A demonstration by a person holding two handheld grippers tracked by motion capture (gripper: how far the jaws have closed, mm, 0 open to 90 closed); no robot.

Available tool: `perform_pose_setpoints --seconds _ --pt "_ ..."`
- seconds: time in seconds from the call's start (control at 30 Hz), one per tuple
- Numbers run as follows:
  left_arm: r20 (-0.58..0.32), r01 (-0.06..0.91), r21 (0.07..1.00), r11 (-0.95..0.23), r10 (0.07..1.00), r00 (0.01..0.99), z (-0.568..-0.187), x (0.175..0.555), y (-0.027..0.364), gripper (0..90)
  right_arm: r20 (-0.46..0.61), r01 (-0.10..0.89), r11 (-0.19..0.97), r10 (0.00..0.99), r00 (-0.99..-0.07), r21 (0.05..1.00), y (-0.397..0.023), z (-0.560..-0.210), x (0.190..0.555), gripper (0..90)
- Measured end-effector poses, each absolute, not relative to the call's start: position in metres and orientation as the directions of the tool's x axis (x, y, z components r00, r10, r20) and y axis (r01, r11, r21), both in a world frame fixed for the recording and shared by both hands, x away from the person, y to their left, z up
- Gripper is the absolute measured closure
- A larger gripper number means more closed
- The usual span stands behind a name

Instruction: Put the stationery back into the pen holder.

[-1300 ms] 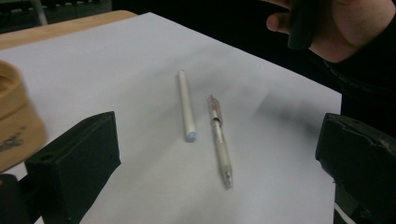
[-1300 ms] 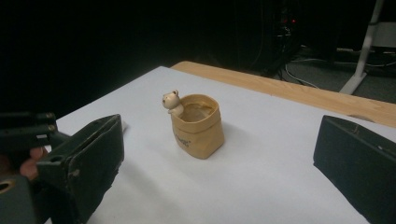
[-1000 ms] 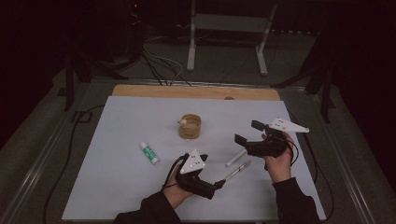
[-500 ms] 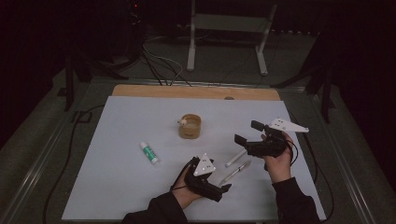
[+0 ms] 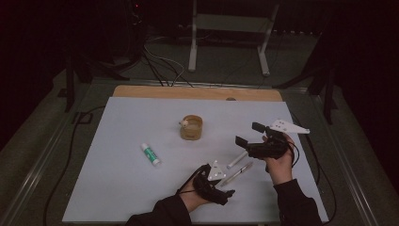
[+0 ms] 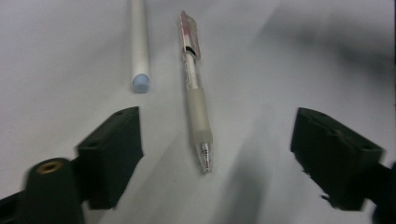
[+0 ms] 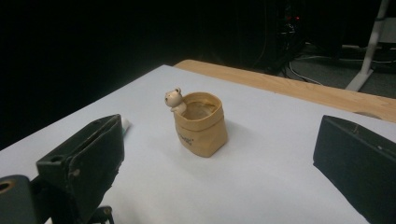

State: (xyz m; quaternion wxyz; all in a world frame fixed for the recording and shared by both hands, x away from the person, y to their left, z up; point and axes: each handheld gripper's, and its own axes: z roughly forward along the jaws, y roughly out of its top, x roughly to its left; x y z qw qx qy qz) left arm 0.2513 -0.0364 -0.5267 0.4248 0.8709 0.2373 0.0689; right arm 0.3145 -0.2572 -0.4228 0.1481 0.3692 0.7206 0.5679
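The left tongs point(image 5: 225, 193) sit low over the desk near its front edge, jaws spread but just narrowed from their widest. In the left gripper view a clear gel pen point(image 6: 196, 93) lies on the sheet between the two jaws, its metal tip pointing back toward the camera, and neither pad touches it. Just beside the pen, outside the left jaw's line, lies a white stick with a pale blue end point(image 6: 139, 46), roughly parallel to it and apart from it. In the high view the pen point(image 5: 237, 173) and the white stick point(image 5: 236, 159) lie side by side between the two hands.

The right tongs point(image 5: 245, 134) are held above the desk at the right, jaws spread wide with nothing between them. They point toward a small tan pouch-shaped cup point(image 7: 201, 123) with a little bear figure point(image 7: 174, 99) at its rim; the cup stands upright near the middle of the desk, well apart from the jaws.

The desk point(image 5: 117, 188) is covered by a pale sheet, with a strip of wood point(image 5: 197, 92) bare along its far edge. A glue stick with a green label point(image 5: 150, 154) lies on the left half. The room beyond is dark; cables point(image 5: 160, 66) trail on the floor, and a white metal stand point(image 5: 228, 42) rises behind the desk.
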Motion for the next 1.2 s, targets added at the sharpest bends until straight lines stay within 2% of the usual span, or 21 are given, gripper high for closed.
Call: perform_pose_setpoints --seconds 0.13,0.33,0.77,1.0,1.2 --pt "-0.042 0.336 0.754 -0.564 0.47 0.882 -0.529 0.252 -0.044 37.3 0.207 0.364 0.081 0.699 -0.684 0.928 -0.257 -0.423 0.314 1.9" --pt "-0.037 0.352 0.737 -0.577 0.485 0.874 -0.532 0.257 -0.051 54.9 0.21 0.363 0.076 0.697 -0.685 0.929 -0.258 -0.422 0.314 1.9" --pt "-0.002 0.356 0.709 -0.608 0.503 0.864 -0.531 0.261 -0.061 79.2 0.214 0.366 0.07 0.702 -0.679 0.928 -0.26 -0.423 0.315 2.0" --pt "0.005 0.345 0.704 -0.621 0.489 0.872 -0.53 0.262 -0.061 81.9 0.217 0.372 0.072 0.704 -0.676 0.926 -0.26 -0.424 0.316 2.0" --pt "-0.023 0.332 0.712 -0.619 0.452 0.892 -0.526 0.26 -0.057 82.1 0.22 0.369 0.063 0.706 -0.674 0.927 -0.262 -0.423 0.316 2.0"
